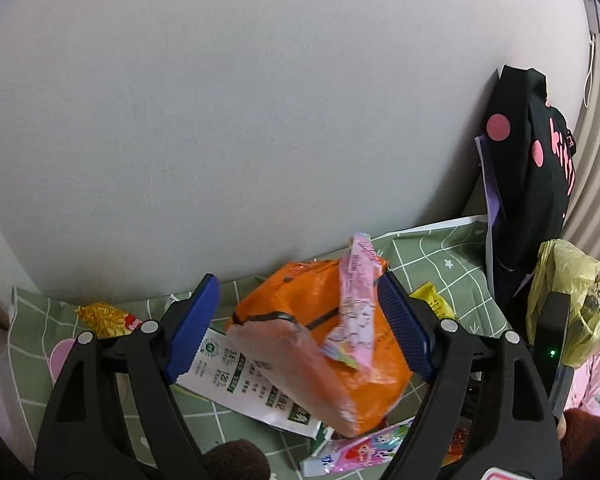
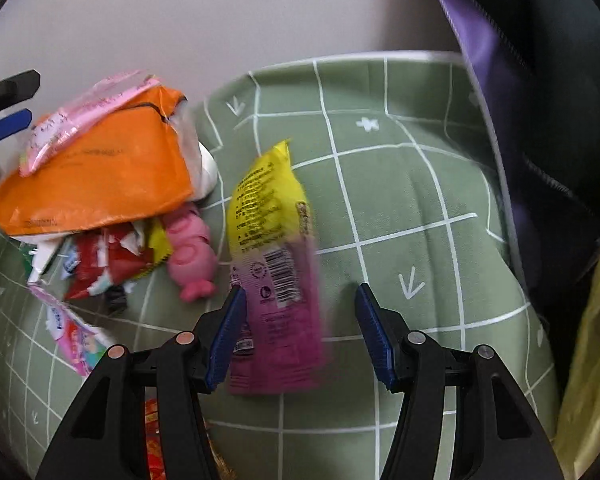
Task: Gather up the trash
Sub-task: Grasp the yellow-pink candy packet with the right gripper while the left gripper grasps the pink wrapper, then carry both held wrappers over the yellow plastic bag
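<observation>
On my left wrist feed the left tongs (image 1: 298, 322) are spread wide around an orange bag (image 1: 332, 336) that looks lifted off the green checked sheet (image 1: 440, 256); whether either blue pad really touches it I cannot tell, though the right pad sits just beside a pink wrapper (image 1: 354, 304) that lies across the top of the bag. Under the bag I see a white packet with green print (image 1: 240, 380) lying flat on the sheet, a gold wrapper (image 1: 104, 318) near the wall on the left, and a pink cartoon wrapper (image 1: 364, 446) at the lower edge. A black bag with pink dots (image 1: 528, 160) leans against the wall on the right, with a yellowish plastic bag (image 1: 564, 280) in front of it. On my right wrist feed the right tongs (image 2: 300, 336) are also spread, and a yellow and purple snack packet (image 2: 272, 264) sits between the fingers, blurred, close against the left pad and clear of the right one. It lies over the sheet, and I cannot tell whether it rests there or hangs above it. To the left of it lie a pink toy figure (image 2: 190, 252) and a heap of red and white wrappers (image 2: 108, 264), partly under the orange bag
</observation>
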The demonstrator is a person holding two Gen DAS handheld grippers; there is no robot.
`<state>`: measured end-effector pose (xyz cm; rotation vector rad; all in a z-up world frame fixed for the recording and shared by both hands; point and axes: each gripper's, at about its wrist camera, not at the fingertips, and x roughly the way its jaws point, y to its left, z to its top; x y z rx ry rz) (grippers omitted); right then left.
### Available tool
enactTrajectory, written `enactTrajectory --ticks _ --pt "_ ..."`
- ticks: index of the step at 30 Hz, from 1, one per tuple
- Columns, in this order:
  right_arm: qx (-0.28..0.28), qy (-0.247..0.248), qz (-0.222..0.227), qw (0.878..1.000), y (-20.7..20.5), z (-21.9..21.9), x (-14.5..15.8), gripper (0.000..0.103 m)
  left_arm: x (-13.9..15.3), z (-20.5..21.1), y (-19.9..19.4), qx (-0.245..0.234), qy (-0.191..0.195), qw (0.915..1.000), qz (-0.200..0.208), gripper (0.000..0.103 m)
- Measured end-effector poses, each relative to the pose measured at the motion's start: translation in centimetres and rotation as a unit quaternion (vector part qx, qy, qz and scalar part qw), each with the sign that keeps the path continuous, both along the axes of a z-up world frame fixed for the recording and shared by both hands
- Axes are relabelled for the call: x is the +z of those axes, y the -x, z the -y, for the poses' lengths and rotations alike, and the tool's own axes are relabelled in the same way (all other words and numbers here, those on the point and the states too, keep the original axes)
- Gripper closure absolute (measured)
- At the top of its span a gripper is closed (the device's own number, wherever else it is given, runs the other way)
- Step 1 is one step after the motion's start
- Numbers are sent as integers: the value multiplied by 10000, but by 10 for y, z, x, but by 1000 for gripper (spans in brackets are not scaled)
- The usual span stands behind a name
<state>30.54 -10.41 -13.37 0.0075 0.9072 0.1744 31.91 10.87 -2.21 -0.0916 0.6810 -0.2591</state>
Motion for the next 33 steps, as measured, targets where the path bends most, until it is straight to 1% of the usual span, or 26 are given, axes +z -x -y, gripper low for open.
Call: enactTrajectory --ticks 1,2,3,4,6,10,13,14,15,16,17,18,19,21,23,24,26,28,30,31,32,33 --pt "3 14 20 10000 0 -1 -1 54 -1 0 -3 -23 36 10000 -25 26" --pt "7 58 9 10000 0 -2 -1 61 -2 0 -7 -40 128 9999 -75 26" --pt "9 80 -46 10000 0 -2 -2 78 -2 2 -9 -60 185 9997 -116 27" --pt "15 -7 -106 9999 2 0 -1 85 -3 4 -10 -122 255 9994 -179 27" --pt "12 -407 -151 9991 8 10 4 91 -1 10 -7 -243 235 9993 -182 27" --pt "-63 -454 -133 9989 19 27 23 93 4 28 0 -565 70 9982 -202 27" --pt "42 -422 0 9991 32 40 41 93 7 47 -3 -784 -70 9962 -370 35" --pt "83 -410 44 9991 37 45 46 93 7 53 -7 -842 -95 9954 -445 35" --pt "134 -405 81 9991 42 50 49 93 5 56 -9 -823 -146 9951 -522 38" --pt "169 -393 89 9990 46 53 52 93 3 61 -11 -676 -229 9953 -659 46" --pt "206 -400 88 9989 49 57 54 93 2 63 -11 -578 -220 9954 -733 52" --pt "249 -419 105 9988 52 62 56 93 3 63 -6 -430 -145 9959 -788 52" --pt "298 -427 138 9985 55 66 57 93 7 62 2 -298 -62 9970 -710 52" --pt "434 -471 198 9978 60 76 59 93 13 61 17 -65 -68 9984 -557 52" --pt "559 -559 181 9967 67 89 61 93 13 64 27 58 -55 9982 -598 53" --pt "603 -557 177 9965 71 91 60 93 10 68 29 32 -115 9976 -676 53" --pt "645 -511 173 9965 73 94 61 93 1 81 29 -102 -439 9960 -774 52" --pt "549 -567 229 9966 74 97 65 93 -12 87 28 -159 -759 9934 -842 53" --pt "392 -575 361 9969 80 98 71 93 -22 85 27 -233 -786 9921 -945 59" --pt "270 -508 412 9975 83 98 74 93 -27 83 26 -214 -821 9911 -1025 68" --pt "152 -519 422 9976 85 98 78 93 -30 80 27 -221 -808 9909 -1057 73" --pt "71 -610 455 9971 89 97 82 93 -32 77 28 -290 -749 9910 -1073 74"
